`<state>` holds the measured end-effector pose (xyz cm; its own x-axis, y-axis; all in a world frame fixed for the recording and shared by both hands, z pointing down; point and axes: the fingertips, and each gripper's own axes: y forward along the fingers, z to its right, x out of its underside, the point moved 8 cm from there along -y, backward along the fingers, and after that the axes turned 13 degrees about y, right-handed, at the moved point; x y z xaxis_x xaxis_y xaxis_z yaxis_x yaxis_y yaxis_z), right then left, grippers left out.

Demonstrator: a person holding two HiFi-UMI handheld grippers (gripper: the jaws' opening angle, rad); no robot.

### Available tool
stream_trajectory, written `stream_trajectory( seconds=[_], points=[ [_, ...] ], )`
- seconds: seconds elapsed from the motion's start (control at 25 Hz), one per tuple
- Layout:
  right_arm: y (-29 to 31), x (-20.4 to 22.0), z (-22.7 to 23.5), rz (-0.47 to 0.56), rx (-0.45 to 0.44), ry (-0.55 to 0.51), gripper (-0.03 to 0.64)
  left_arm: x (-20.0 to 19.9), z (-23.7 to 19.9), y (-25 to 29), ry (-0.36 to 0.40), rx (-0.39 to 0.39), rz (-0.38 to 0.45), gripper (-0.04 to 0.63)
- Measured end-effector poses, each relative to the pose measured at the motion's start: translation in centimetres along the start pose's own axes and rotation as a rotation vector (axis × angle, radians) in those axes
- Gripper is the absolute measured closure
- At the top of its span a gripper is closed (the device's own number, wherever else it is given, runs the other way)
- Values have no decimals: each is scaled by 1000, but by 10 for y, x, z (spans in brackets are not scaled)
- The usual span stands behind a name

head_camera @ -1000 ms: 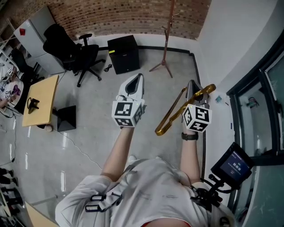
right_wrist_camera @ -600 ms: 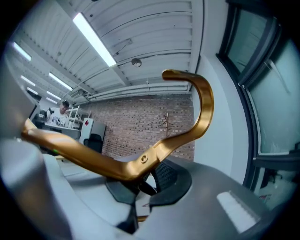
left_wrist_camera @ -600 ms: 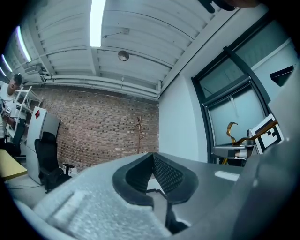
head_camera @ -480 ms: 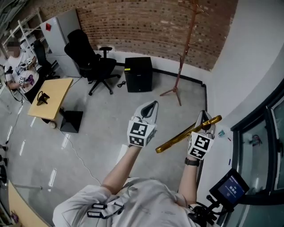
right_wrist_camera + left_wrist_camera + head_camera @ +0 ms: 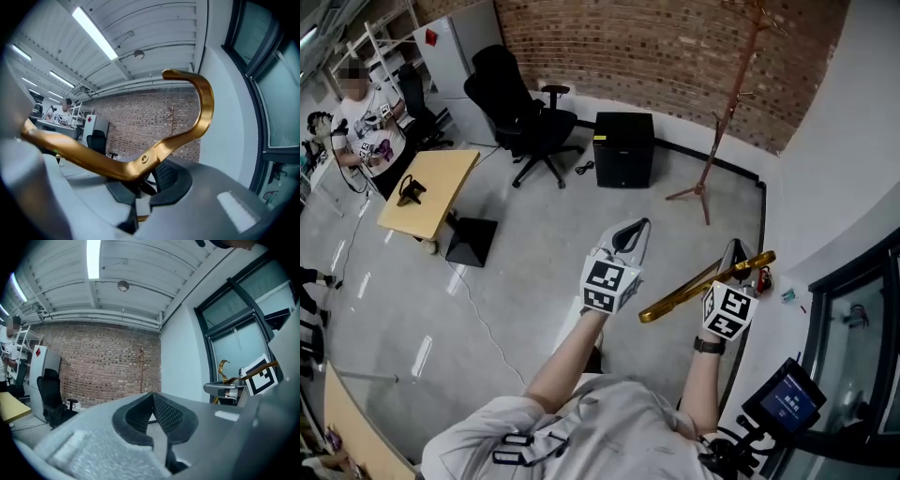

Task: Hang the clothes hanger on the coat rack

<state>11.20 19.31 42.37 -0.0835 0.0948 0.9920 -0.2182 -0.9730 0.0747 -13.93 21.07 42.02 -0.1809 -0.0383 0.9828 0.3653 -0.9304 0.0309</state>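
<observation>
The left gripper (image 5: 630,234), jaws pressed together on nothing, has drifted right and lower since a second ago. The hanger (image 5: 684,295) stays clamped in the right gripper (image 5: 737,253). The rack (image 5: 724,117), at 1 o'clock and well apart, now shows taller.

The right tool (image 5: 739,262) grips a gold clothes hanger (image 5: 689,293), which slants down toward the left tool (image 5: 636,232) beside it. Ahead, across the grey floor (image 5: 516,244), the wooden coat rack (image 5: 718,141) stands by the brick wall (image 5: 656,42), near a black cabinet (image 5: 623,150) and an office chair (image 5: 520,103).
</observation>
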Motion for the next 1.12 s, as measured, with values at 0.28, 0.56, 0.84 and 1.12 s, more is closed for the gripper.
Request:
stream_trajectory(
  seconds=[0.28,0.56,0.84,1.12],
  points=[
    [77,-8,-31,28,-1,-6,618,16,-74,66,-51,30,43,595],
    [101,-19,-53,22,47,-36,620,11,-106,86,-105,95,84,595],
    [155,9,-48,-32,78,-28,620,45,-127,143,-9,208,88,597],
    [225,6,26,-57,51,-32,620,43,-105,244,-20,162,49,596]
  ],
)
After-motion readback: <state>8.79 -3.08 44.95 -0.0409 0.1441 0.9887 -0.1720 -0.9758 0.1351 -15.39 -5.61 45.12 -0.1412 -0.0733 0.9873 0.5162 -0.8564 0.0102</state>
